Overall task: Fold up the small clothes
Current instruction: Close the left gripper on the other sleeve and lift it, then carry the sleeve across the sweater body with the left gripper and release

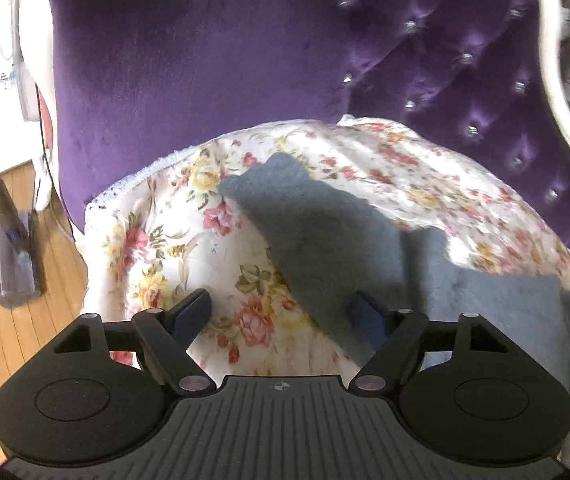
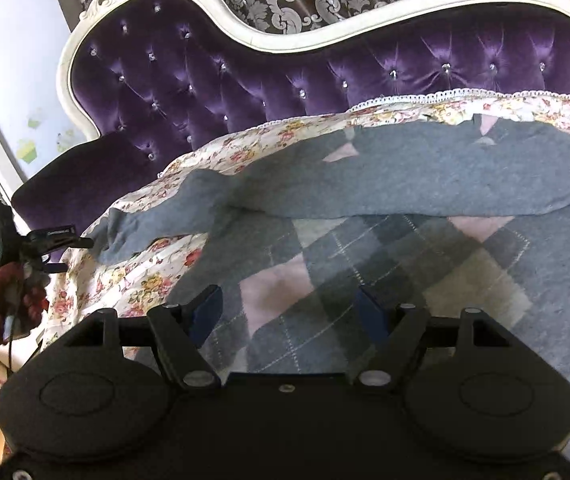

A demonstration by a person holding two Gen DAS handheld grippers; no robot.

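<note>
A grey argyle sweater (image 2: 385,248) lies spread on a floral cloth (image 2: 145,276) over a purple sofa. Its upper part is folded down across the body, and one sleeve (image 2: 157,220) trails left. My right gripper (image 2: 289,312) is open and empty, just above the sweater's pink and grey diamond pattern. In the left wrist view the grey sleeve (image 1: 317,232) runs diagonally over the floral cloth (image 1: 157,248). My left gripper (image 1: 285,316) is open and empty, with its right finger at the sleeve's edge. The other gripper (image 2: 45,236) shows at the far left of the right wrist view.
The tufted purple sofa back (image 2: 285,76) with a white frame stands behind the cloth. A purple cushion (image 1: 189,64) fills the far side in the left wrist view. A red-handled floor mop (image 1: 9,240) stands on the wooden floor (image 1: 13,340) at left.
</note>
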